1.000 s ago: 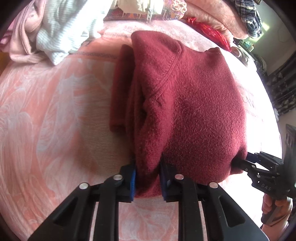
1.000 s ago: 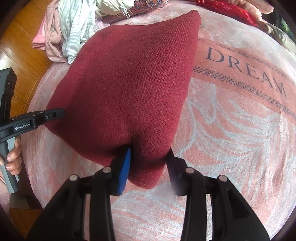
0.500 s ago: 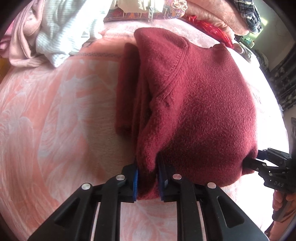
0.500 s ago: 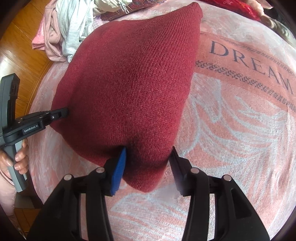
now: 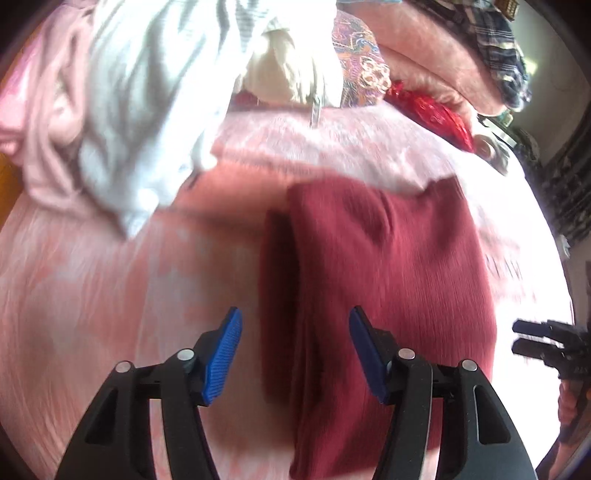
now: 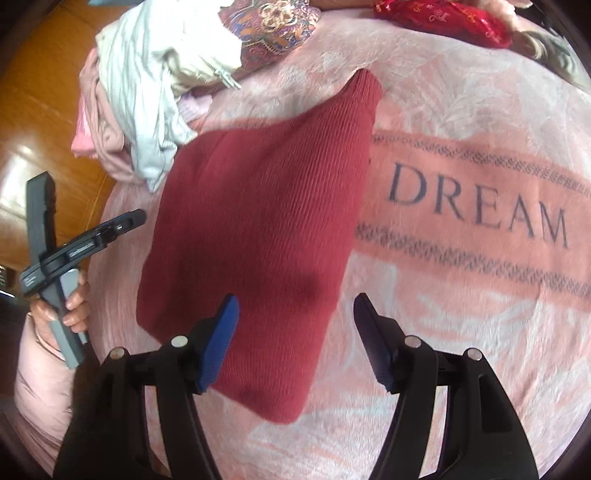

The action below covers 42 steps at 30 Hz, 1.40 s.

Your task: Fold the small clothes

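A dark red knit sweater [image 5: 388, 280] lies folded flat on the pink blanket [image 5: 92, 295]; it also shows in the right wrist view [image 6: 258, 236]. My left gripper [image 5: 295, 350] is open, its jaws wide apart above the sweater's near left edge, holding nothing. My right gripper [image 6: 295, 332] is open above the sweater's near right corner, empty. The left gripper also shows at the left of the right wrist view [image 6: 110, 229], off the sweater's left edge. The right gripper shows at the right edge of the left wrist view [image 5: 532, 338].
A heap of white, striped and pink clothes [image 5: 122, 110] lies beyond the sweater to the left, also seen in the right wrist view [image 6: 147, 96]. A red bag [image 6: 443, 18] and patterned cloth [image 6: 273, 26] lie at the far edge. The blanket reads DREAM [image 6: 480, 210]. Wooden floor [image 6: 37, 110] lies left.
Both grippers have opened and let go of the sweater, which now lies folded flat. Both have drawn back and up from its near edge.
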Motion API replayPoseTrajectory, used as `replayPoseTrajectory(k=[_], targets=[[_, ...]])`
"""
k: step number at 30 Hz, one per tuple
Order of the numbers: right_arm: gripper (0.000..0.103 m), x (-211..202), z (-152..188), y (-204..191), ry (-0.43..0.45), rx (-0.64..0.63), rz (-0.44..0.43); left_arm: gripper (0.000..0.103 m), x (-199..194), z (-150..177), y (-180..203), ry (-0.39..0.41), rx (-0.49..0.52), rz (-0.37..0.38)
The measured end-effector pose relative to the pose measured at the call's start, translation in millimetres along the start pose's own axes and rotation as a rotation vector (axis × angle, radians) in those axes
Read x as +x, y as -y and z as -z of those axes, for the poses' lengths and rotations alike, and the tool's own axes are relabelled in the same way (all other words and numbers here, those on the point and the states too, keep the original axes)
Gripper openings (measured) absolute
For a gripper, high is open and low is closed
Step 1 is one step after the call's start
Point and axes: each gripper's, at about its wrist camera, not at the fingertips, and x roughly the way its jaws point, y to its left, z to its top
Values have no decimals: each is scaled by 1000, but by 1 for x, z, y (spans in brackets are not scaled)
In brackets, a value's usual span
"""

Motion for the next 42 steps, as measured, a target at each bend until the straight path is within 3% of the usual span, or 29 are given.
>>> replayPoseTrajectory(k=[2,4,6,7,8,10,11,13,17,22,27,28,30,32,33,36,42], targets=[[65,4,-14,5,3,10,13,61,18,-21,-1,-9,-48,4],[65,13,-27,6,-1,16,10,61,39,-30,-2,-67,-71,53],[65,22,-37,6,-2,28,1,60,53,-32,1,-76,-73,32],[65,24,-42,7,-7,24,3,53,56,-31,3,-77,-64,29],[65,28,-45,6,-7,18,14,35,59,-30,6,-77,-56,38],[65,32,-49,6,-1,6,31,14,59,-29,8,-68,-65,49],[65,35,-49,6,-1,1,29,10,55,-30,10,-50,-53,37],[65,37,-48,3,4,-15,35,9,45,-29,11,-14,-37,16],[65,39,-46,-1,13,-49,61,9,36,-29,-10,8,-71,42],[65,49,-49,1,-1,-8,38,9,69,-21,-21,-53,-84,-9],[65,54,-50,1,-13,-10,53,10,75,-13,1,-24,0,-107],[65,51,-50,2,-11,-9,51,11,70,-13,0,-22,-3,-95],[65,43,-47,2,-6,-20,47,26,58,-14,-4,-16,-28,-59],[66,33,-44,1,-1,-37,56,82,41,-10,-13,-9,-67,-30],[67,29,-42,1,1,-39,67,88,35,-7,-16,-7,-83,7],[71,20,-36,2,2,-35,55,87,22,5,-19,-34,-93,89],[76,27,-32,-2,-27,-33,47,90,35,19,-16,-125,-73,134]])
